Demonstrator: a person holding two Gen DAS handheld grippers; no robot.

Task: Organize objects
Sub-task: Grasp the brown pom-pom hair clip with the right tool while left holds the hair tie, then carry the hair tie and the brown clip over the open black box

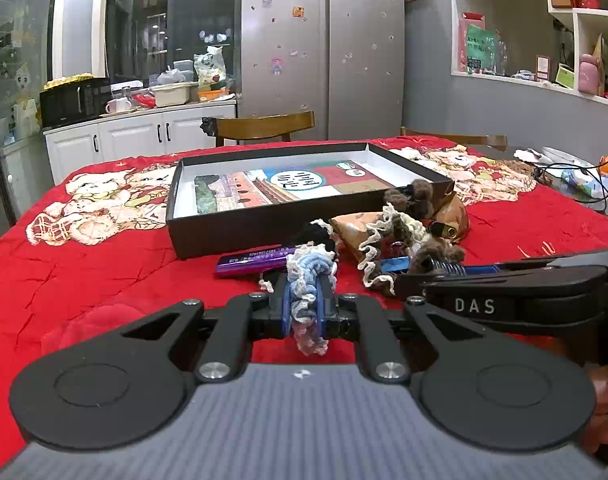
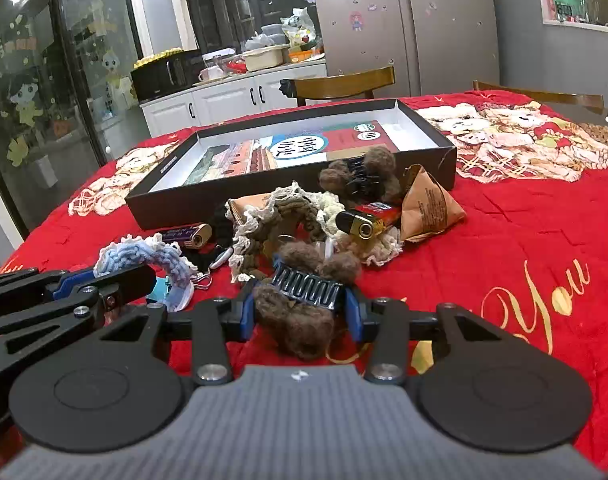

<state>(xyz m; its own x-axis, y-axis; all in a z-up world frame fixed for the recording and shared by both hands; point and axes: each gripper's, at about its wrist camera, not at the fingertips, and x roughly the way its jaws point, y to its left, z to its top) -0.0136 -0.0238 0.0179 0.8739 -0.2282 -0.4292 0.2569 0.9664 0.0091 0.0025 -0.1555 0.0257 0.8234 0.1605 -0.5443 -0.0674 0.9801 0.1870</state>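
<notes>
My left gripper [image 1: 307, 300] is shut on a blue and white crocheted scrunchie [image 1: 308, 280], held just above the red cloth; it also shows in the right wrist view [image 2: 144, 256]. My right gripper [image 2: 302, 312] is shut on a brown fuzzy hair claw clip [image 2: 304, 300]. Ahead lies a pile: a cream and brown scrunchie [image 2: 272, 220], a second brown claw clip [image 2: 359, 180], a gold-tipped lighter [image 2: 363, 224], a purple lighter [image 1: 256, 260] and a tan paper packet [image 2: 431, 204]. Behind it is an open black box [image 1: 208, 236] holding a printed book [image 1: 280, 184].
A red quilted cloth [image 2: 523, 240] with bear prints covers the table. Wooden chairs [image 1: 264, 126] stand at the far edge. Cables and small items [image 1: 575, 176] lie at the far right. Cabinets and a fridge stand behind.
</notes>
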